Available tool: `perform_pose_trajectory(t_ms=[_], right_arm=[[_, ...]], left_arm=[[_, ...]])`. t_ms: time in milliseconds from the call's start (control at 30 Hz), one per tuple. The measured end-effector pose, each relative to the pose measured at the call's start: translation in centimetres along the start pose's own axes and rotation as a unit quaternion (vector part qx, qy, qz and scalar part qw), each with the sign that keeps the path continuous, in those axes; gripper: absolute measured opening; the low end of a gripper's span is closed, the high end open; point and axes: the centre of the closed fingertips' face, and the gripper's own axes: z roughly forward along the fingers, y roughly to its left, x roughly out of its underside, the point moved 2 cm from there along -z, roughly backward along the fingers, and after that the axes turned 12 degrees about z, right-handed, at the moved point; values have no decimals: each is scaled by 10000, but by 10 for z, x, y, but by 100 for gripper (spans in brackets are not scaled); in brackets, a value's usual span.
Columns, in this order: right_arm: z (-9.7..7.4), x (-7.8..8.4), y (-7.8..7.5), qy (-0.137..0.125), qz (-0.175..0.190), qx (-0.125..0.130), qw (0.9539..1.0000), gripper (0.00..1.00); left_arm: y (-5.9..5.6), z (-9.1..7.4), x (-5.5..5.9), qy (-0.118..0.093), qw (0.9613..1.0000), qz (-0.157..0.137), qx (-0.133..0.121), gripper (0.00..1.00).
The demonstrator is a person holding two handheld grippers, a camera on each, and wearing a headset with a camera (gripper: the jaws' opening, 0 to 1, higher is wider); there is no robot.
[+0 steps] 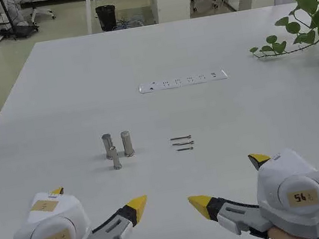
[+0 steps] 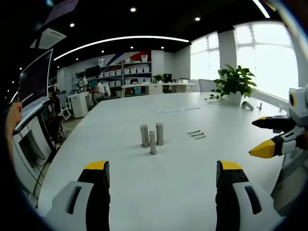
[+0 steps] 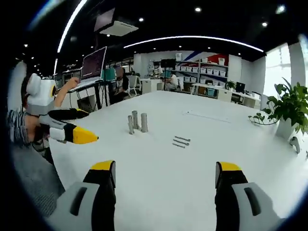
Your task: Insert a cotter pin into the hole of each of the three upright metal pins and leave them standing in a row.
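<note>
Grey metal on the white table (image 1: 237, 113): seeing three upright metal pins (image 1: 127, 144) standing in a tight cluster, maybe touching. Seeing three cotter pins (image 1: 183, 143) lying near, to their right. Holding left gripper (image 1: 97, 198) and right gripper (image 1: 227, 180) low over the near side, jaws spread wide, gripping nothing.

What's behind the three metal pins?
Farther back, apart from the metal pins, a white power strip lies flat on the table. The pins cover only small table patches.
</note>
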Motion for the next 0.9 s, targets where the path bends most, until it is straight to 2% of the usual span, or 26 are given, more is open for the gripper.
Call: perform_pose_trajectory(t_ms=[67,167,300,433,600,700,900], right_arm=[[-1,-1,0,19,-10,-10,10000,83],[-1,-4,1,-5,-57,-14,10000,83],[0,-2,-1,67,-112,23,9999,82],[0,-1,-2,71,38,54,10000,82],[-2,-5,-4,7,24,82,10000,82],[-2,-6,-5,-25,232,64,9997,82],[-2,-7,-3,-43,206,29,9998,82]], left_arm=[[0,0,-3,-108,9994,-330,81,89],[5,0,-3,-148,9991,-402,43,88],[6,-1,-3,-78,9996,-271,32,83],[8,-2,-3,-31,10000,-93,-3,83],[9,-5,-3,-36,10000,-23,-49,83],[11,-6,1,80,9999,22,-78,83],[13,-8,1,73,9999,9,-109,83]])
